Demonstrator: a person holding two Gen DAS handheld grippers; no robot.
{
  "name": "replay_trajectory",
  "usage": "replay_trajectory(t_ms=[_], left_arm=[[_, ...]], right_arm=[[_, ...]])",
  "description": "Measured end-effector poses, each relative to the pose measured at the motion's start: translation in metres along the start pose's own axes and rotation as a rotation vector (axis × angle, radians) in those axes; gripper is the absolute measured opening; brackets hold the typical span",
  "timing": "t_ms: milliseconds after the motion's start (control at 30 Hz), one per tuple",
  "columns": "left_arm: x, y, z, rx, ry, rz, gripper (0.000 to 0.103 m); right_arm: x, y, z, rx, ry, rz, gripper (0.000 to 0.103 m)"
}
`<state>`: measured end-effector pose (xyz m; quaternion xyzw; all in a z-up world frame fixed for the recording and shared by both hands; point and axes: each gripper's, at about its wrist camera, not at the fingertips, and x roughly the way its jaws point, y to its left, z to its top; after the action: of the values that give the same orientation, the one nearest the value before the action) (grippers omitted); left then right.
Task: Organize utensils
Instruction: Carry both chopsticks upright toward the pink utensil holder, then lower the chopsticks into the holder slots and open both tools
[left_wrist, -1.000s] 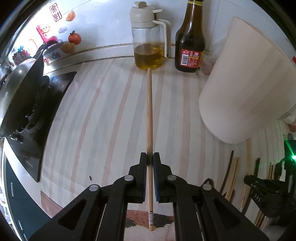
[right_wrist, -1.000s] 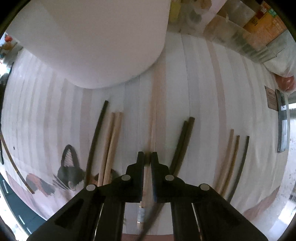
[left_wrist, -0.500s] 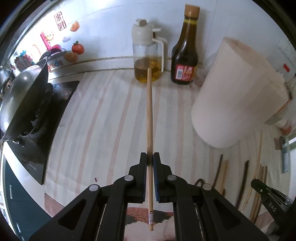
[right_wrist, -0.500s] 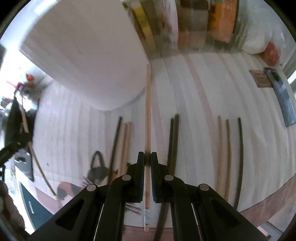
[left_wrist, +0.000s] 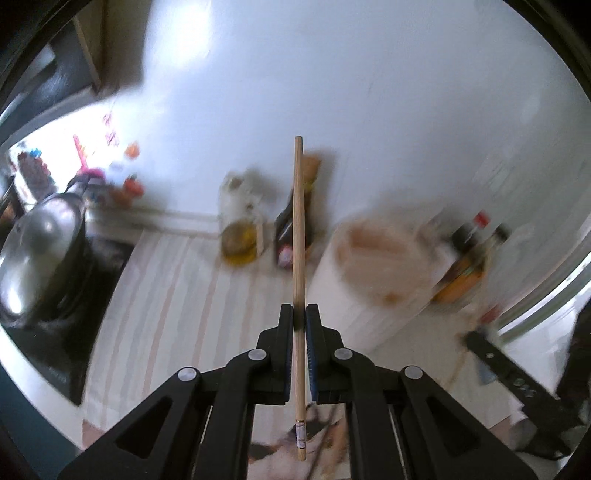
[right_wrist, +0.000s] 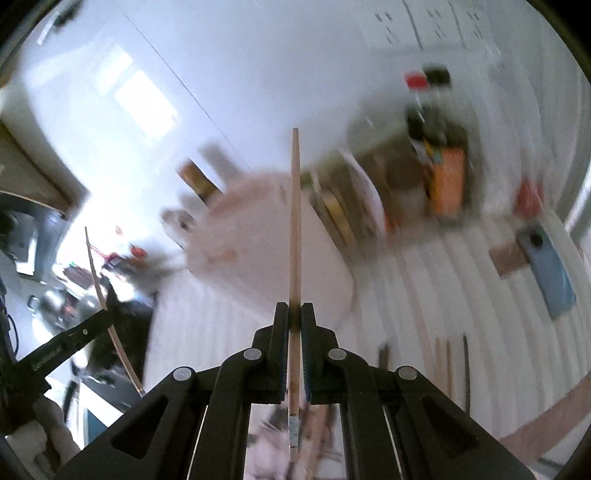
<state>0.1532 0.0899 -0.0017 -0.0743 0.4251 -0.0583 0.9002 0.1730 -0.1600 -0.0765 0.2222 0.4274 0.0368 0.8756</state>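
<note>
Both chopsticks (left_wrist: 298, 266) higher than before

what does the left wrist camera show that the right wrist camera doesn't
Only the left wrist view shows the steel wok on the stove and the oil jug. Only the right wrist view shows the blue phone and chopsticks on the mat. Both show a gripper shut on a light wooden chopstick: the left gripper, the right gripper.

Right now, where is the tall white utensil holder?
In the left wrist view the white utensil holder stands on the striped mat, right of the dark sauce bottle, beyond the held chopstick.
</note>
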Motion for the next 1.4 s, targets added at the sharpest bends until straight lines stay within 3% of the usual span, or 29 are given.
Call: replay_trajectory(t_ms=[300,633,1067,1400], left_arm=[[0.009,-0.039,0.080,0.060,-0.116,-0.058,0.004],[0.061,-0.059,0.133,0.088,-0.144,-0.075,0.004],[0.123,-0.062,0.140,0.099,-0.121,-0.103,0.004],[0.126,-0.058,0.120,0.117,-0.072,-0.130,0.004]], right_arm=[[-0.002,0.024,0.086,-0.025,-0.159,0.033,0.006],[0.032,0.044,0.147,-0.074,-0.279,0.028,0.006],[0.077,0.036,0.156,-0.106,-0.366,0.025,0.006],[0.082,0.025,0.139,-0.126,-0.324,0.054,0.006]])
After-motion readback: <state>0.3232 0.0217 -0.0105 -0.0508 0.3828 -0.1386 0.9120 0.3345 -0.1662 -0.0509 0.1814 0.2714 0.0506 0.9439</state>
